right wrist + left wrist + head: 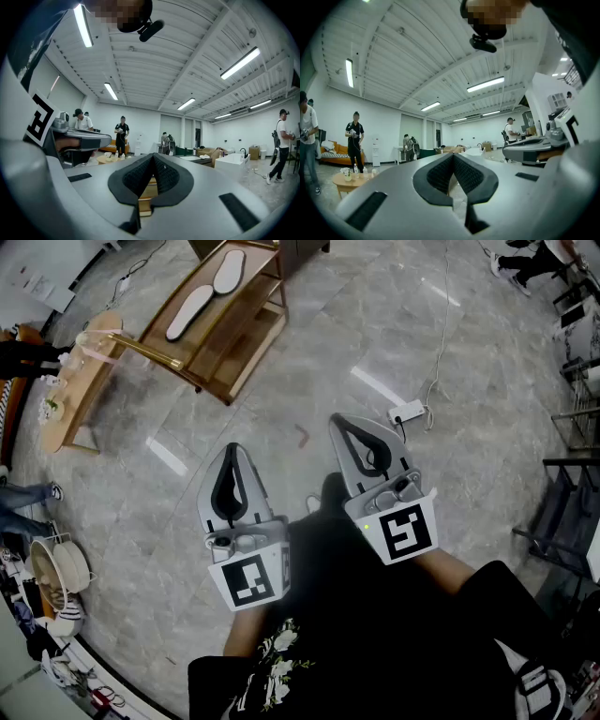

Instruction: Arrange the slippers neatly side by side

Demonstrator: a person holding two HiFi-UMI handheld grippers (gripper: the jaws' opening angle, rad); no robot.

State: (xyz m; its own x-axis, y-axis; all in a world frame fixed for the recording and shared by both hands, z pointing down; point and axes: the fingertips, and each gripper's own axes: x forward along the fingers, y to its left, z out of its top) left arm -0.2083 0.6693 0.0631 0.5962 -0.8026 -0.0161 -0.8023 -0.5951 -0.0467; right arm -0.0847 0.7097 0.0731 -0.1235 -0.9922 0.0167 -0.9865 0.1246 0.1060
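Observation:
Two white slippers lie on the top of a low wooden rack (pixel 246 338) at the far upper left of the head view: one slipper (pixel 230 271) further back, the other slipper (pixel 189 313) nearer. They lie roughly in line, end to end. Both grippers are held level, close to the person's body and well short of the rack. The left gripper (pixel 232 450) is shut with nothing between its black pads (pixel 440 176). My right gripper (pixel 337 420) is also shut and empty; through the gap under its pads (pixel 138 178) a bit of the wooden rack (pixel 144 193) shows.
A white power strip (pixel 409 412) with its cable lies on the marble floor ahead of the right gripper. A wooden coffee table (pixel 80 381) stands left of the rack. Dark metal furniture (pixel 570 512) is at the right edge. Several people stand far across the room.

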